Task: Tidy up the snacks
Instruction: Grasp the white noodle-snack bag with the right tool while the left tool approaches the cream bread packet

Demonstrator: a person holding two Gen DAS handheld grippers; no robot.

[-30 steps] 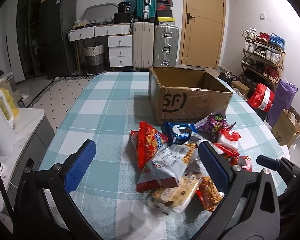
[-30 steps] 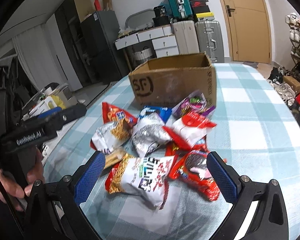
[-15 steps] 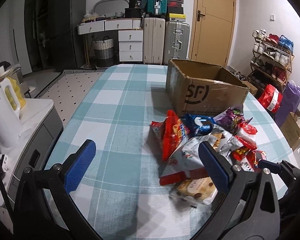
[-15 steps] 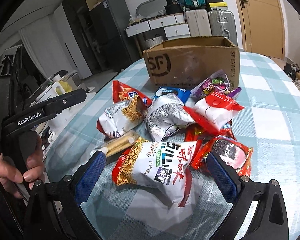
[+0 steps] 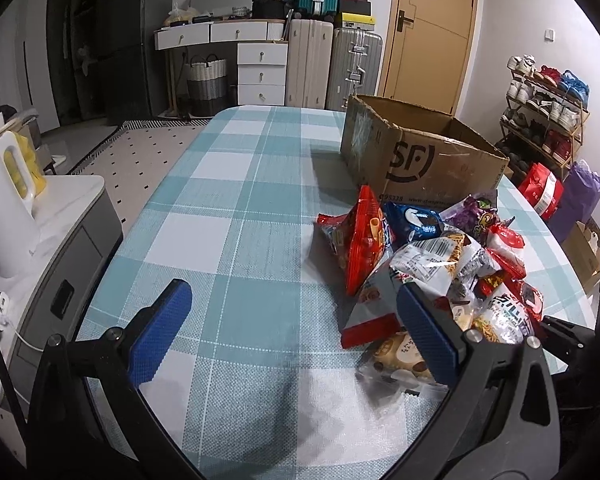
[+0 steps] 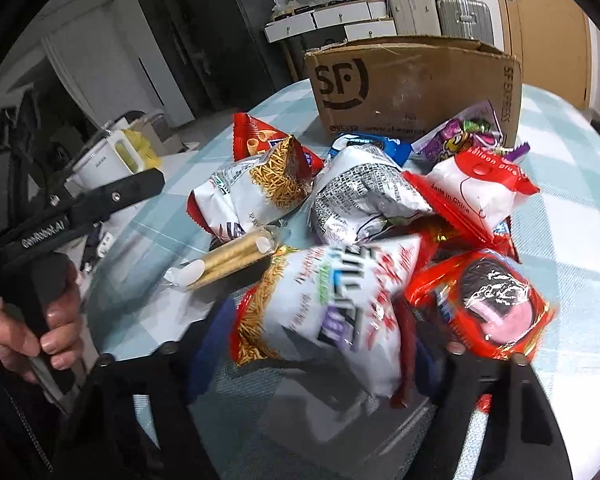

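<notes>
- Dim indoor light from overhead, cool tone; room corners behind the cardboard box (image 5: 428, 156) go dark.
- Soft shadow falls left of the box onto the checked tablecloth (image 5: 228, 240).
- Glare spots on the shiny snack wrappers (image 6: 364, 200) in front of the box.
- Right wrist view: noodle bag (image 6: 340, 304) nearest the lens motion-blurred, fingers smeared.
- Left wrist view sharp.
- Heavy fisheye bend, black vignette at all edges.

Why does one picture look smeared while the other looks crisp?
Right wrist view: the near noodle bag and the closing right hand-held gripper around it are motion-blurred; the cardboard box behind stays sharper. Left wrist view: sharp throughout, though the fisheye lens bends the table edges.
</notes>
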